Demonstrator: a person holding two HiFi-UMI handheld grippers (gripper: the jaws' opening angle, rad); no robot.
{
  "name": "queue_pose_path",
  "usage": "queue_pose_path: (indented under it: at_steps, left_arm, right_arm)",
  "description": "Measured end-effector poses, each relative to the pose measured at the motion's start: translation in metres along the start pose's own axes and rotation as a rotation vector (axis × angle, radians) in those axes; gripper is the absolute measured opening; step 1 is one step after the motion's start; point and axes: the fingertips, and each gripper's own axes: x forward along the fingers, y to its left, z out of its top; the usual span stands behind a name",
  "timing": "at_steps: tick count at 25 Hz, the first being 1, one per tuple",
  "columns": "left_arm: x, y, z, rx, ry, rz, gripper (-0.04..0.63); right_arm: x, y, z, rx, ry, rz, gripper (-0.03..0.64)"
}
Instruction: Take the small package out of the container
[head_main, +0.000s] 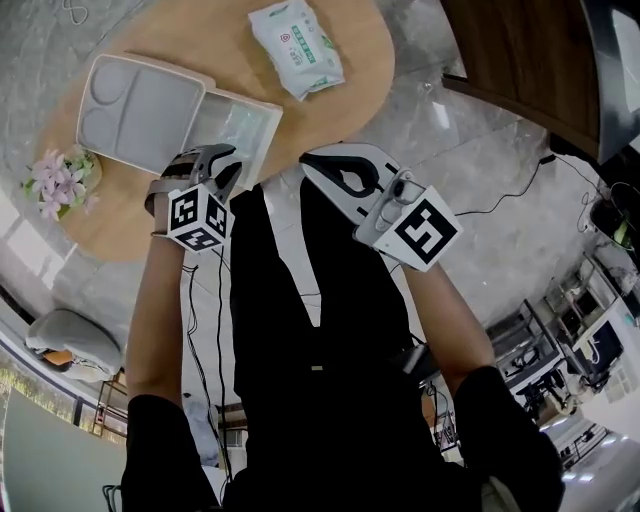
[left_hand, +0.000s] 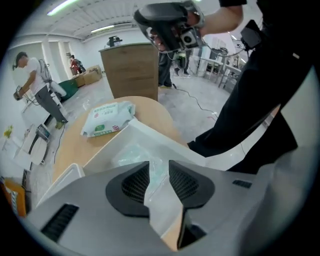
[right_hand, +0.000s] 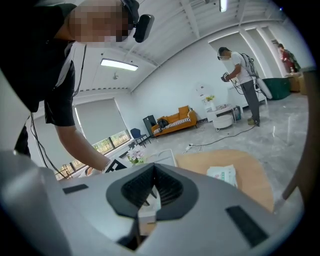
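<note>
Hovering over white container (head_main: 250, 101): left claw (head_main: 222, 160) apart, empty; right claw (head_main: 312, 162) together.

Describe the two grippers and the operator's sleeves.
The left gripper and right gripper match. Each has a pale grey moulded shell, black ribbed pads, and a white cube printed with black square markers. The person wears short black sleeves.

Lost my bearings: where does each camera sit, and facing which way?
Head view: head-mounted, steeply down onto table, container, left gripper, right gripper; forearms, torso show.
Left gripper view: rides it, down into container; torso, right gripper show.
Right gripper view: rides it, roughly level across table; left arm shows.
All share the wipes pack.
</note>
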Motion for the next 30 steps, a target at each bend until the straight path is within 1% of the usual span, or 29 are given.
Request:
queue_pose_path:
  at_steps: [3, 5, 9, 15, 18, 24, 27, 30]
  left_arm:
    - [0.013, 0.000, -0.003, 0.046, 0.035, -0.007, 0.138]
    - [0.021, 0.002, -0.006, 0.056, 0.057, -0.012, 0.150]
    - [0.034, 0.003, -0.003, 0.075, 0.075, -0.021, 0.150]
    - [0.049, -0.002, -0.008, 0.096, 0.119, -0.044, 0.150]
    - [0.055, -0.002, -0.012, 0.110, 0.144, -0.041, 0.150]
    - [0.060, 0.000, -0.011, 0.096, 0.162, -0.047, 0.146]
    - [0.061, 0.000, -0.010, 0.086, 0.152, -0.048, 0.141]
    - [0.060, 0.001, -0.010, 0.058, 0.135, -0.048, 0.126]
  right_arm:
    - [0.002, -0.005, -0.011, 0.020, 0.008, 0.001, 0.012]
    - [0.003, -0.009, -0.019, 0.028, 0.023, 0.008, 0.012]
    - [0.008, -0.014, -0.027, 0.026, 0.035, 0.028, 0.012]
    - [0.015, -0.019, -0.028, 0.021, 0.032, 0.037, 0.012]
    - [0.016, -0.021, -0.030, 0.024, 0.035, 0.040, 0.011]
    - [0.014, -0.024, -0.034, 0.036, 0.036, 0.044, 0.012]
    - [0.015, -0.024, -0.035, 0.036, 0.038, 0.050, 0.012]
    - [0.017, -0.022, -0.035, 0.035, 0.034, 0.054, 0.012]
